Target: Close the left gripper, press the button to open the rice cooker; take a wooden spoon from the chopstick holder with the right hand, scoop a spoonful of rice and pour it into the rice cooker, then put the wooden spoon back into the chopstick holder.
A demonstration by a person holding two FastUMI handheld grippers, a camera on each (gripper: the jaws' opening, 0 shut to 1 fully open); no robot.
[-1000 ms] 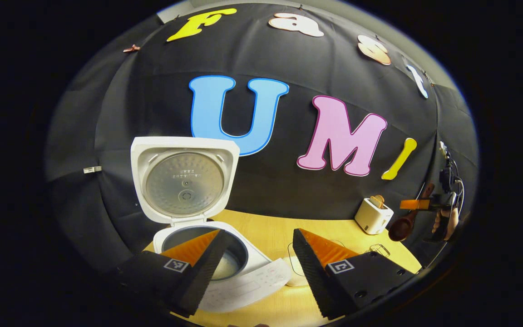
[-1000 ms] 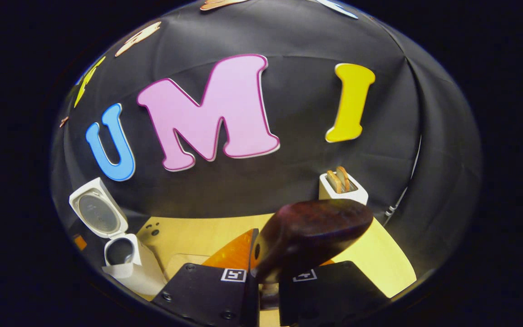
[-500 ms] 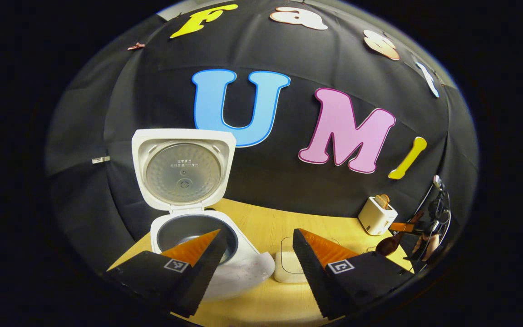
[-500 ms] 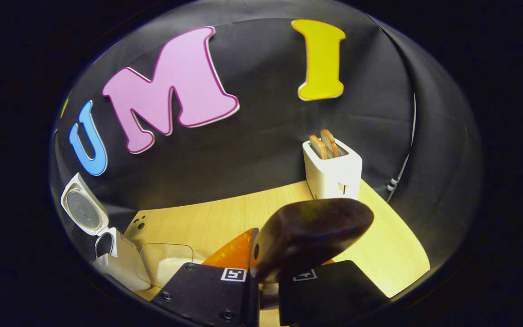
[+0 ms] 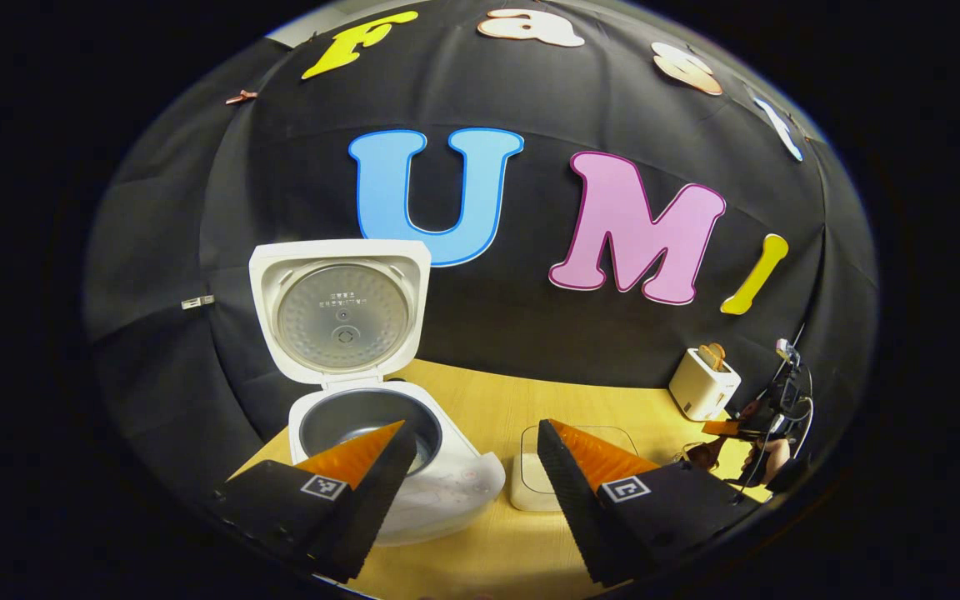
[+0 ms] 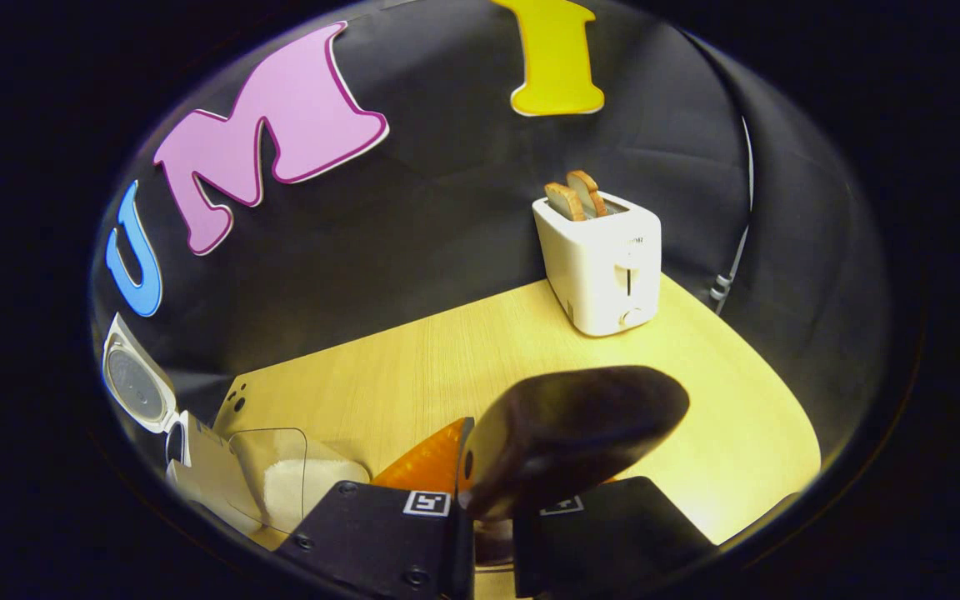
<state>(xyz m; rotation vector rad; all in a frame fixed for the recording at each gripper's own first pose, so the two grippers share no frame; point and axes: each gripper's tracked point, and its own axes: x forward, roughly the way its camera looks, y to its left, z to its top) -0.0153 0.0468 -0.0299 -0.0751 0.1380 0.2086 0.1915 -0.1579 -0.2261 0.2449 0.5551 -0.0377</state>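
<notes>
In the left gripper view, the cooker (image 5: 380,450) stands at about 7 o'clock on the table (image 5: 480,417), its lid (image 5: 340,310) swung up and back against the booth wall, the grey pot (image 5: 363,421) open to view. The left gripper (image 5: 470,467) hangs low at 6 o'clock with its fingers spread wide apart and nothing between them; its left finger (image 5: 363,479) overlaps the cooker's front rim in the picture, though whether it touches I cannot tell. Between the fingers, just right of the cooker, sits a clear box (image 5: 547,475) with white rice in it. Farther right, at about 4 o'clock, a toaster (image 5: 703,385) stands near the wall, and beyond it at the edge the other gripper shows small, carried by a hand (image 5: 772,458), with the dark spoon (image 5: 701,454) in front of it.

In the right gripper view, the cooker (image 6: 155,408) lies at 8 o'clock at the far edge, lid up. The clear box (image 6: 280,475) is at 7 o'clock, just beside the cooker. The right gripper (image 6: 492,508) is at 6 o'clock, its fingers pinching the spoon's handle, and the spoon's bowl (image 6: 572,433) juts forward above them, over the table (image 6: 447,367). The toaster (image 6: 605,258) stands at about 1 o'clock near the wall, two slices of toast (image 6: 576,196) poking from its slots.
</notes>
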